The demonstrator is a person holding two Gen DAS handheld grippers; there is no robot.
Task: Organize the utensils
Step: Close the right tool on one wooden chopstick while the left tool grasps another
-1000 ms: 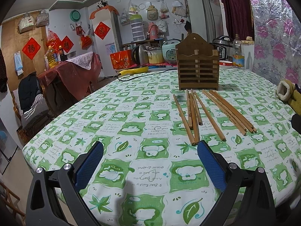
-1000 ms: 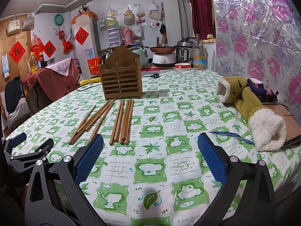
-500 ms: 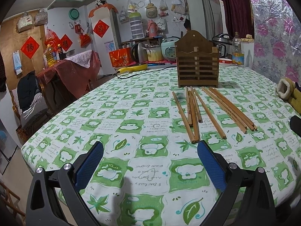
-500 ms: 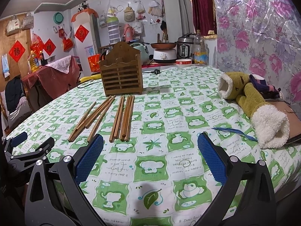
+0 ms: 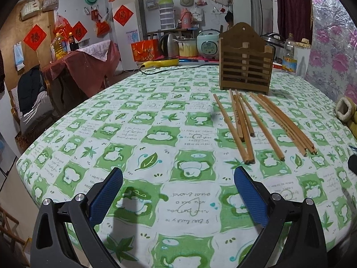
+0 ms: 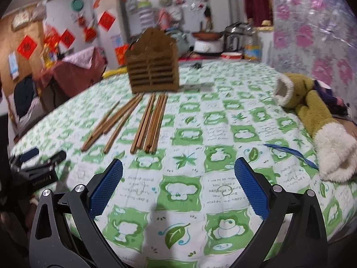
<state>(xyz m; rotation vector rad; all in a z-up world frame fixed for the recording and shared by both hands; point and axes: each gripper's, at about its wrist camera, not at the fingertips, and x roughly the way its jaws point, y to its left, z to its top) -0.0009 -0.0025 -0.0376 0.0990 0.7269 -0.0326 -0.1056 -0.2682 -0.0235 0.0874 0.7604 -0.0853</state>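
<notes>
On my left wrist view, the left gripper (image 5: 178,178) hangs over the green-and-white tablecloth (image 5: 142,134) with its jaws spread wide and nothing between the blue pads (image 5: 104,197). The wooden chopsticks (image 5: 256,122) lie loose on the cloth ahead and to the right, fanned in a few clusters, their near ends just beyond my right pad. Behind them the slatted wooden utensil holder (image 5: 245,69) stands upright, close to their far tips. On my right wrist view, which is blurred, the right gripper (image 6: 178,177) is likewise wide apart and holds nothing. Here the chopsticks (image 6: 147,122) lie ahead and to the left, with the holder (image 6: 152,71) upright at their far ends. A plush toy (image 6: 316,120) rests at the right edge, and I see the left gripper (image 6: 38,167) low at the left.
</notes>
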